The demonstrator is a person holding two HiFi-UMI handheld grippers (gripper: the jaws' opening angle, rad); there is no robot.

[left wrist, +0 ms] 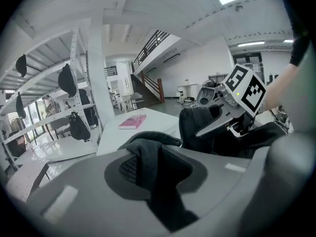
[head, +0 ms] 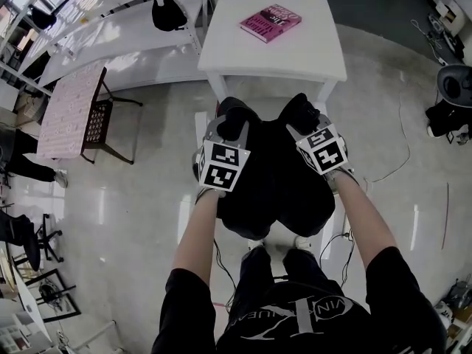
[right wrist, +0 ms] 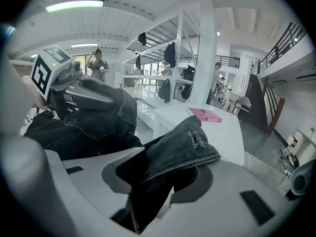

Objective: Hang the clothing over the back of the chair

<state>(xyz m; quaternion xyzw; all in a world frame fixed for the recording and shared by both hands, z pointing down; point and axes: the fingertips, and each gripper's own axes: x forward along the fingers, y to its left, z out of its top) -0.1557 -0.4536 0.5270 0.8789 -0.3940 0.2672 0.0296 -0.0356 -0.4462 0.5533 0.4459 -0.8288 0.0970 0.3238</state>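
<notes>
In front of the person, directly below the head camera, a dark garment (head: 273, 190) is held spread between the two grippers, its bulk hanging toward 6 o'clock just short of the person's shoes. What lies beneath the cloth cannot be made out from above. The left gripper (left wrist: 154, 179) is seen with its fingers nearly together, and a bunched fold of the black fabric is clamped in the narrow slot between them. The right gripper (right wrist: 150, 194) is seen with its fingers further apart. A hemmed, denim-like fold is draped over the front of the slot and hangs down between them, and a sliver of pale gap shows beside the cloth, so the fold appears to lie there rather than be pinched. In the head view the upper corners of the garment are bundled over both sets of fingertips, side by side. A white table (head: 310, 57) stands at 12 o'clock from the garment, close beyond it, and a pink book (head: 270, 22) lies on its top. White shelves (head: 110, 35) run at 10 o'clock, with a black bag (head: 168, 12) on them. A small table with a patterned top (head: 70, 109) stands at 9 o'clock, well apart.
</notes>
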